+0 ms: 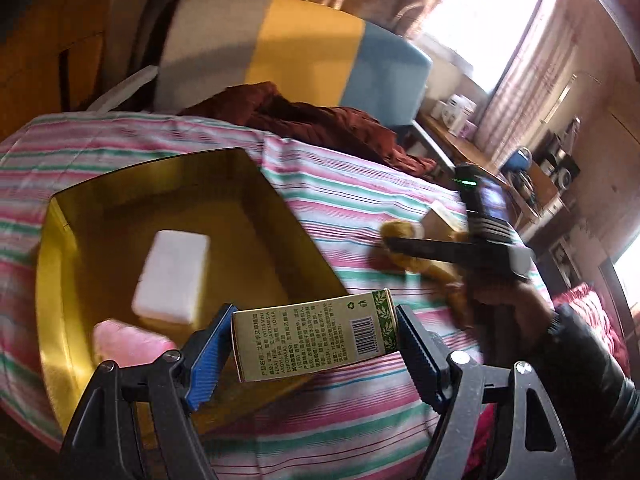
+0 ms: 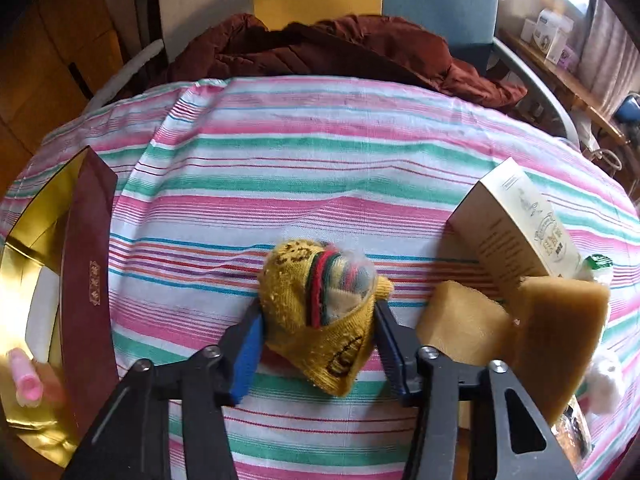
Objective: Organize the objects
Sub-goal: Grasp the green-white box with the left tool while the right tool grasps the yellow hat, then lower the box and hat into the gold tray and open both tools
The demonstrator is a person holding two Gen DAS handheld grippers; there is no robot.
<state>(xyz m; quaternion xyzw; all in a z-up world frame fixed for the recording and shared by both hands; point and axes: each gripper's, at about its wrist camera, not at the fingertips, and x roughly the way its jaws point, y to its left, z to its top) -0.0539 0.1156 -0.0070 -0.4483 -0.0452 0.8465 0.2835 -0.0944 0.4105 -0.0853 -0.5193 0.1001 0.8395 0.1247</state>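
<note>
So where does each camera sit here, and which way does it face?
Left wrist: on the left gripper, looking along its fingers at the carton it holds over the gold box; the right gripper and arm show at right.
Right wrist: on the right gripper, facing the yellow sock it holds.
Shared: gold box, sock, striped cloth, chair.

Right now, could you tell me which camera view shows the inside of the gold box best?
The left wrist view: the gold box lies open there, with a white block and a pink item inside. The right wrist view catches only its gold rim and maroon wall at the left edge.
</note>
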